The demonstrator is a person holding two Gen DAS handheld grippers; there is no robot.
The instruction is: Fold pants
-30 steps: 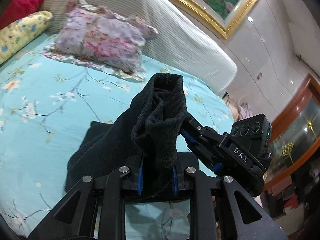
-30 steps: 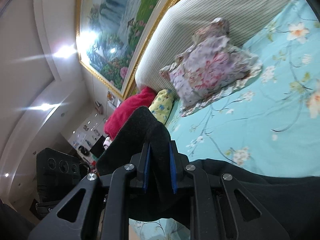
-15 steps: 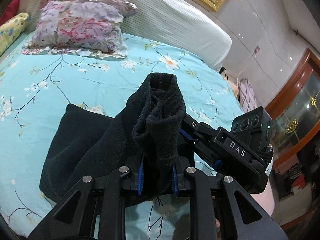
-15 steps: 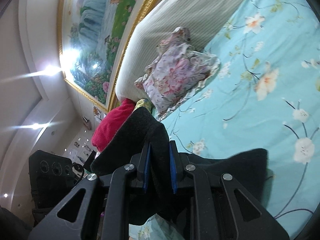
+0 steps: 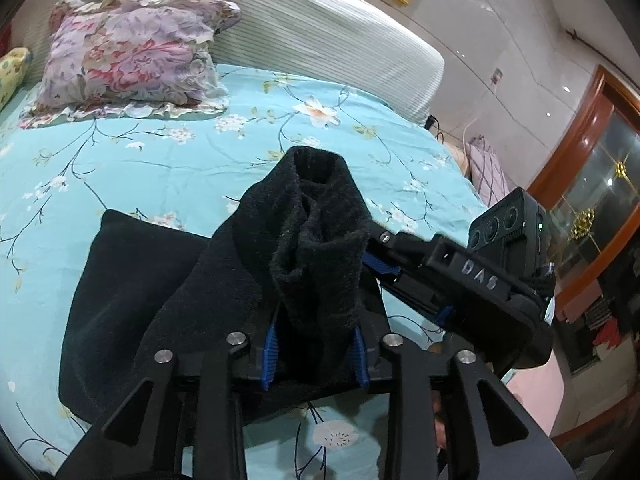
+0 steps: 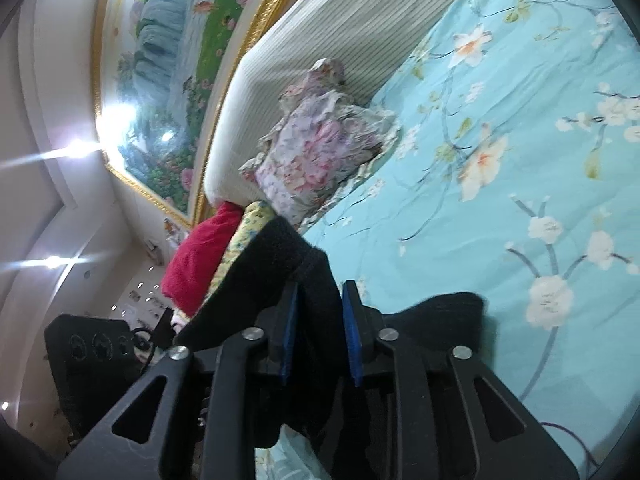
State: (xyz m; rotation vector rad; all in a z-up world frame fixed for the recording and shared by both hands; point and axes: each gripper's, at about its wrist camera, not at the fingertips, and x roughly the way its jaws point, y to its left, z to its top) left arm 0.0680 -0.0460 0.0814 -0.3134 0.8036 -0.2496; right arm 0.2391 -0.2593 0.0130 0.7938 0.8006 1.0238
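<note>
left gripper (image 5: 314,344) clamped tight on a bunched fold of the black pants (image 5: 132,304), blue-padded fingers (image 5: 270,350) pressing the cloth from both sides. right gripper (image 6: 318,334) likewise closed on another bunch of the same cloth. pants lifted at the held edge, rest spread on the floral bed (image 5: 168,160). pillow (image 5: 128,56) against the headboard (image 5: 320,36).

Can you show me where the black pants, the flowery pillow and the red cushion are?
pants (image 5: 132,292), left wrist view, on the flat part lying on the bed.
pillow (image 5: 124,56), left wrist view, middle of its flowered face.
red cushion (image 6: 196,256), right wrist view, its middle.
</note>
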